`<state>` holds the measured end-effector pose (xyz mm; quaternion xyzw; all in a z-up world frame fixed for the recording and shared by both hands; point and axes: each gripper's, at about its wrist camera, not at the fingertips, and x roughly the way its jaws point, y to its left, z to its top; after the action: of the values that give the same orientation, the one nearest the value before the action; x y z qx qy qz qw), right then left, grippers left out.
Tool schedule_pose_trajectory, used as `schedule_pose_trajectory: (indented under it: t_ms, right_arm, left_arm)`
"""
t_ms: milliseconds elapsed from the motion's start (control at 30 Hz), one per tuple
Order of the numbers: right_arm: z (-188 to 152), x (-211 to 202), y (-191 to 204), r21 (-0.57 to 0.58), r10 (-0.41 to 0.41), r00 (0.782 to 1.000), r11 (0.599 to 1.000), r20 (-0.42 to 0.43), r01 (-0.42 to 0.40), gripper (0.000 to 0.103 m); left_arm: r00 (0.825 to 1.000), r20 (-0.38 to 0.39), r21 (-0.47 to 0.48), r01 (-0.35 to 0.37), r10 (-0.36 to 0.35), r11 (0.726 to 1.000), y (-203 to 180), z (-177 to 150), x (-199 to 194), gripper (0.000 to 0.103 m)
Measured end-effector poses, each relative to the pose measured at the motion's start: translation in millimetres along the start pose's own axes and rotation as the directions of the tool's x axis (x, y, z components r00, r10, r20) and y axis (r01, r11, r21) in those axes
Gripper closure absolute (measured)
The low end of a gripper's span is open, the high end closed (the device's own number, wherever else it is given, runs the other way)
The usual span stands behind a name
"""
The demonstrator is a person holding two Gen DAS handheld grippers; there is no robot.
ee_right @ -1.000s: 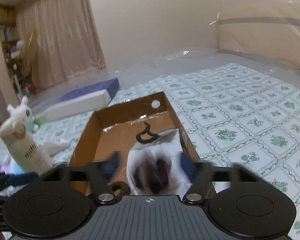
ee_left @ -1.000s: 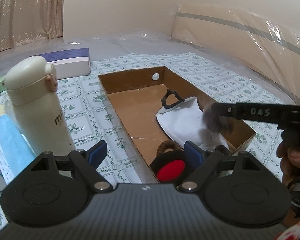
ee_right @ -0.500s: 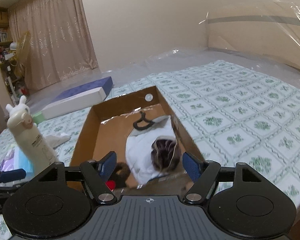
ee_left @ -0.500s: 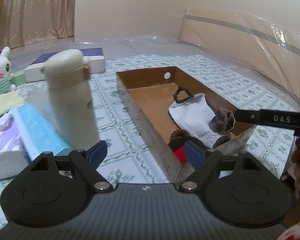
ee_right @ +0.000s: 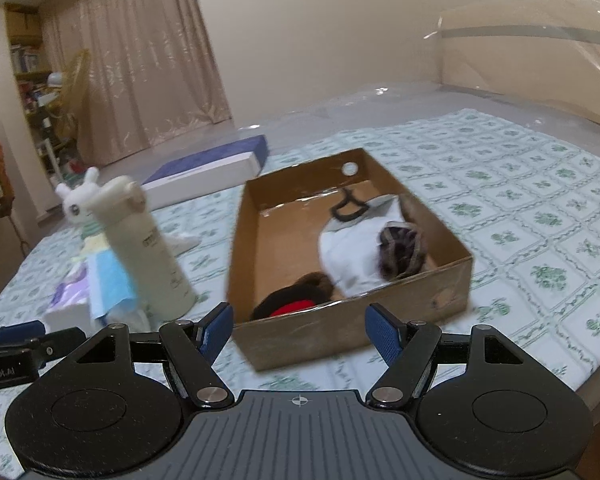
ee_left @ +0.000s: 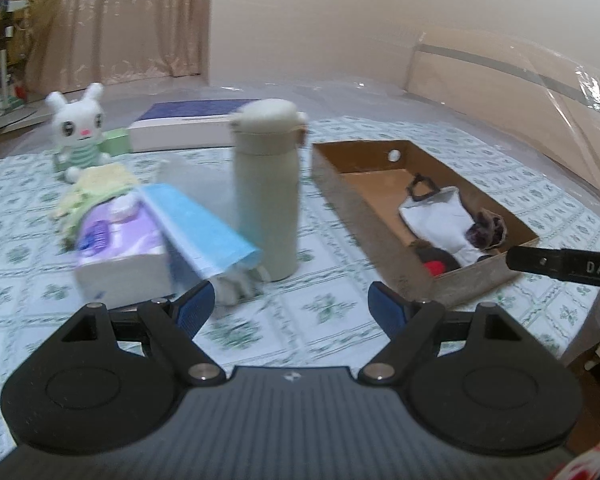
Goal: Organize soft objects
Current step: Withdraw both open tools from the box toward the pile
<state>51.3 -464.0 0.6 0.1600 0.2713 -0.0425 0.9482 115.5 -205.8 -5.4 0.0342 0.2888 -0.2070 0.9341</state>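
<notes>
Both grippers hang over the near edge of the patterned cloth, the left gripper (ee_left: 290, 306) and the right gripper (ee_right: 299, 330) each with blue fingers spread wide and holding nothing. The cardboard box (ee_right: 452, 258) holds a white bag (ee_right: 350, 244), a dark scrunchie (ee_right: 402, 250) resting on it, and a black-and-red item (ee_right: 290, 300). A cream bottle (ee_left: 266, 194) stands left of the box, near the plush rabbit (ee_left: 78, 130).

Right of centre in my left view, the open cardboard box (ee_left: 452, 280) holds a white cloth bag (ee_left: 436, 220) with a black handle, lying flat. A dark brownish bundle (ee_left: 486, 232) rests on its near end; a black-and-red item (ee_left: 434, 266) sits by the near wall. At upper left, a white plush rabbit (ee_left: 78, 130) sits upright behind folded yellow cloth (ee_left: 100, 184).
</notes>
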Motion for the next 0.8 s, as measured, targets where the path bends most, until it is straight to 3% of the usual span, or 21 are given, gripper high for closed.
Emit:
schedule_pose_trajectory:
  t_ms: [800]
  right_arm:
    - [-21, 1, 120, -0.169, 0.139, 0.990, 0.975, -0.031, -0.143, 0.030]
  left_arm:
    - [0.982, 0.030, -0.150, -0.181, 0.187, 0.972, 114, -30, -79, 0.021]
